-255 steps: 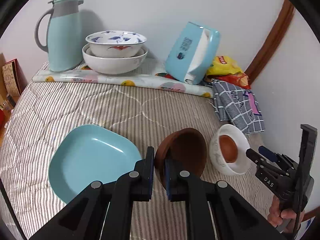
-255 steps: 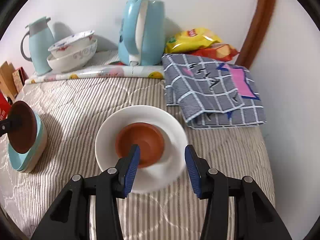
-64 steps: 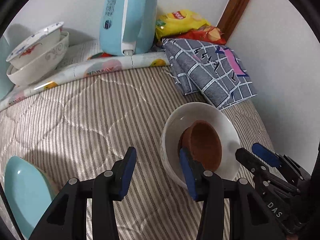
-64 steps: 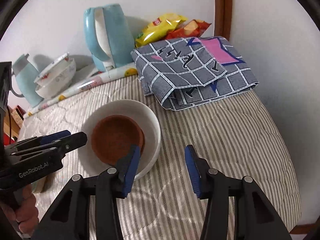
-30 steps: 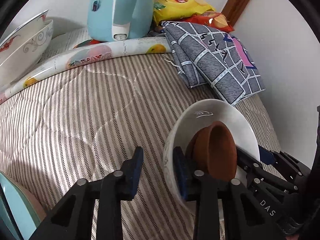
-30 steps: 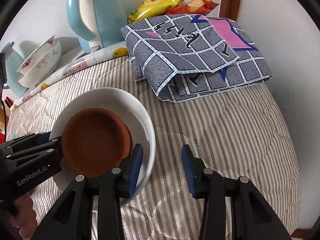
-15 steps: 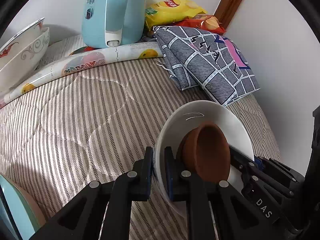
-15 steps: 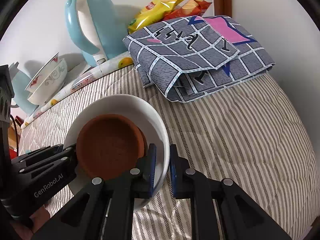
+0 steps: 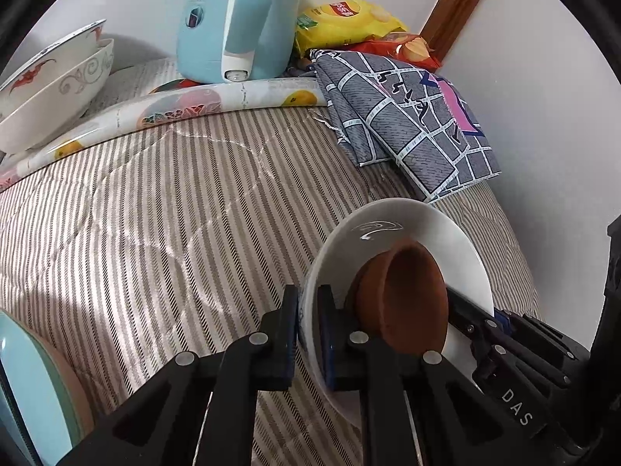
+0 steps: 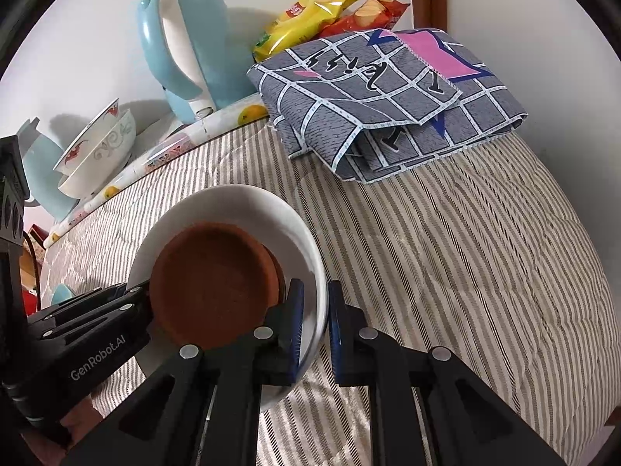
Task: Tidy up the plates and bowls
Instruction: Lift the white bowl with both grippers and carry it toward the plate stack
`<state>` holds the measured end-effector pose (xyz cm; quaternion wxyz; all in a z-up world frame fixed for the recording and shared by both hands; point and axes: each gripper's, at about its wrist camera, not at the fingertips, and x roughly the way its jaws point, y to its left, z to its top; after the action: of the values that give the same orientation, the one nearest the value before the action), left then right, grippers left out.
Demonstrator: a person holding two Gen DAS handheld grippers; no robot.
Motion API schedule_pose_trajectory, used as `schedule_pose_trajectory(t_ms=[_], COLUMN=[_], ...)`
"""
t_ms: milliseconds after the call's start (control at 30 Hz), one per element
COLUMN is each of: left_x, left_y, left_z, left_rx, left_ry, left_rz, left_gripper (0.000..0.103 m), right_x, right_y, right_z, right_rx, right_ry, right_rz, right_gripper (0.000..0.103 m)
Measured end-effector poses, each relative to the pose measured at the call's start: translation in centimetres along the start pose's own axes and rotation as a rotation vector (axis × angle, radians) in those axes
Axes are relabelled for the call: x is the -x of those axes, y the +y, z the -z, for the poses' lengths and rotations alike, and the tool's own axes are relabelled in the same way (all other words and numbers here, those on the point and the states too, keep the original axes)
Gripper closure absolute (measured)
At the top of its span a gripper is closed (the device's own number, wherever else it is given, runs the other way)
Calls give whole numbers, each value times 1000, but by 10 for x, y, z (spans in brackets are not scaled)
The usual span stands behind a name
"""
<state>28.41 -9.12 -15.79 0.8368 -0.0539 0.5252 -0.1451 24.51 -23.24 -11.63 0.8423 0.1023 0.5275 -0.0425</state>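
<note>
A white bowl holds a small brown bowl and rests on the striped quilt. My left gripper is shut on the white bowl's left rim, one finger inside and one outside. On the opposite rim my right gripper is shut the same way. Each gripper shows in the other's view, the right gripper at the bowl's far side and the left gripper at lower left. A light blue plate lies at the left edge.
Two stacked patterned bowls stand at the back left beside a light blue kettle. A folded grey checked cloth and snack bags lie by the wall. A rolled patterned mat crosses the back.
Both grippers closed from open onto opposite sides of the white bowl's rim. The bowl with the brown bowl inside looks slightly tilted compared with a second ago.
</note>
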Motion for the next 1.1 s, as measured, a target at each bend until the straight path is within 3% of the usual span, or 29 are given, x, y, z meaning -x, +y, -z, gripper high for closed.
schedule_pose_trajectory(t_ms=[1100], left_x=[82], left_y=[25], left_z=[46], left_rx=[31], left_ry=[-66], left_rz=[-26], left_gripper=[93], right_x=[63], right_y=[46], right_z=[49], right_rx=[9], right_ry=[-53], right_rz=[-41], right_gripper=[92])
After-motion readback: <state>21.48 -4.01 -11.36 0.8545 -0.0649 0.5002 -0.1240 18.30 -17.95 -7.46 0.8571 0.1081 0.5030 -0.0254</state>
